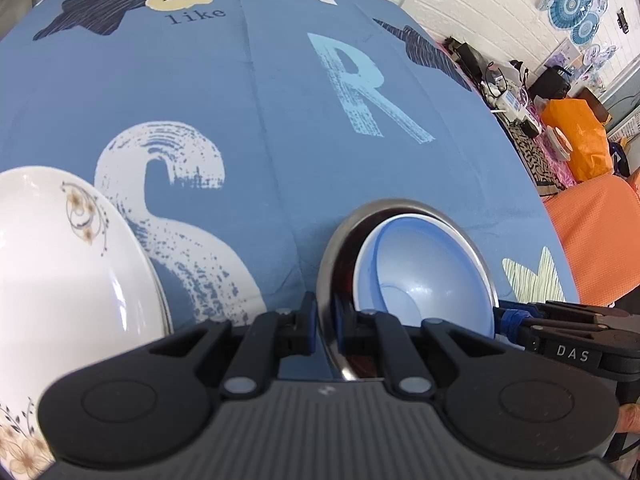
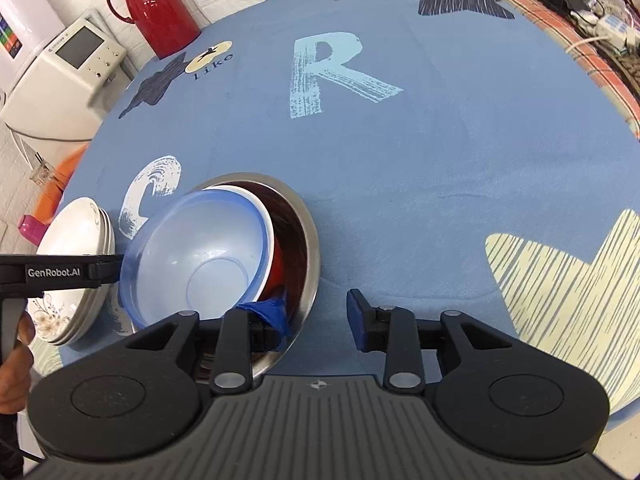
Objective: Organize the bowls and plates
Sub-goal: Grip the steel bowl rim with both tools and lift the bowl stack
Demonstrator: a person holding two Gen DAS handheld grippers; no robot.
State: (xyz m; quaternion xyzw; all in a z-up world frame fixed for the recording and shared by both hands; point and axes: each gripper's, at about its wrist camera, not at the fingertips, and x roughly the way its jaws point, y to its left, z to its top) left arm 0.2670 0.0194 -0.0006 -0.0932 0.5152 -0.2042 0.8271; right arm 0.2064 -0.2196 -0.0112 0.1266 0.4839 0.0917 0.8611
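A steel bowl [image 1: 340,240] [image 2: 306,236] sits on the blue tablecloth with a red bowl [image 2: 276,264] and a pale blue bowl [image 1: 424,272] [image 2: 200,256] nested inside it, both tilted. My left gripper [image 1: 324,322] is shut on the steel bowl's near rim; in the right wrist view it [image 2: 114,270] comes in from the left. My right gripper [image 2: 318,316] stands open astride the steel rim, its taped finger [image 2: 274,312] inside and the other outside. A stack of white flowered plates [image 1: 64,264] [image 2: 76,248] lies left of the bowls.
The blue tablecloth [image 1: 260,100] stretches far ahead. A red thermos jug [image 2: 154,12] stands at the far edge, a white appliance [image 2: 60,76] beside the table. An orange bag [image 1: 580,140] and a cluttered side table [image 1: 500,84] lie off to the right.
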